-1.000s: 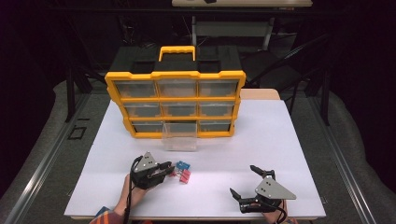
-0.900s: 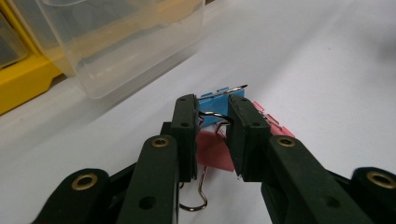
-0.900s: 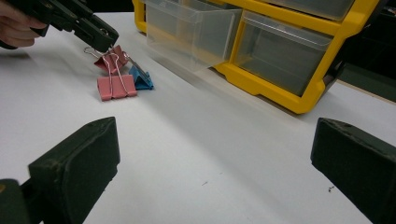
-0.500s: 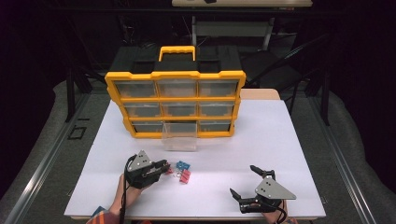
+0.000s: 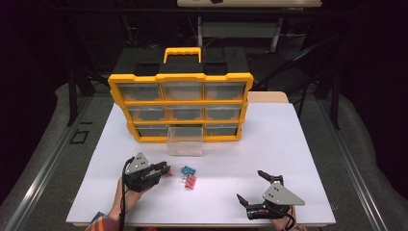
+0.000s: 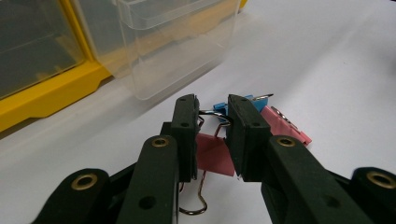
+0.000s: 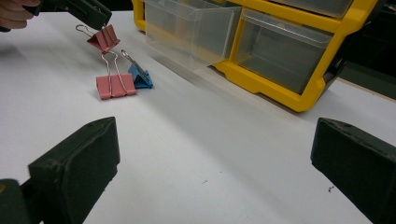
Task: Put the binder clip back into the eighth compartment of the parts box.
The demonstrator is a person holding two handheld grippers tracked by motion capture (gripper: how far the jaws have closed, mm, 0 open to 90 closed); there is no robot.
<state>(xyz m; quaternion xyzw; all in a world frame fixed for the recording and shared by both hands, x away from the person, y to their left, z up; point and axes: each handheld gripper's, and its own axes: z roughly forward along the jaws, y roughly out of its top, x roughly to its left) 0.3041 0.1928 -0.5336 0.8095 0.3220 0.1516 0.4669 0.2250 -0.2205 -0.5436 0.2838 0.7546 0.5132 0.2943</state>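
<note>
My left gripper [image 5: 166, 169] is shut on a pink binder clip [image 6: 214, 155], its pads pressing the clip's body while the wire handles stick out front and back. In the right gripper view, that clip [image 7: 103, 38] hangs just above the table under the left gripper [image 7: 98, 18]. A second pink clip [image 5: 191, 182] and a blue clip [image 5: 187, 170] lie on the white table just right of it. My right gripper [image 5: 250, 185] rests near the front right edge, open, with nothing between its jaws.
A yellow drawer organizer [image 5: 180, 103] stands at the back of the table. One clear plastic drawer [image 5: 184, 140] is pulled out from its bottom row, just beyond the clips. The white table [image 5: 288, 144] is bare to the right.
My left gripper has drawn back slightly to the left, away from the lying clips, with the pink clip in its jaws. The right gripper has not moved.
</note>
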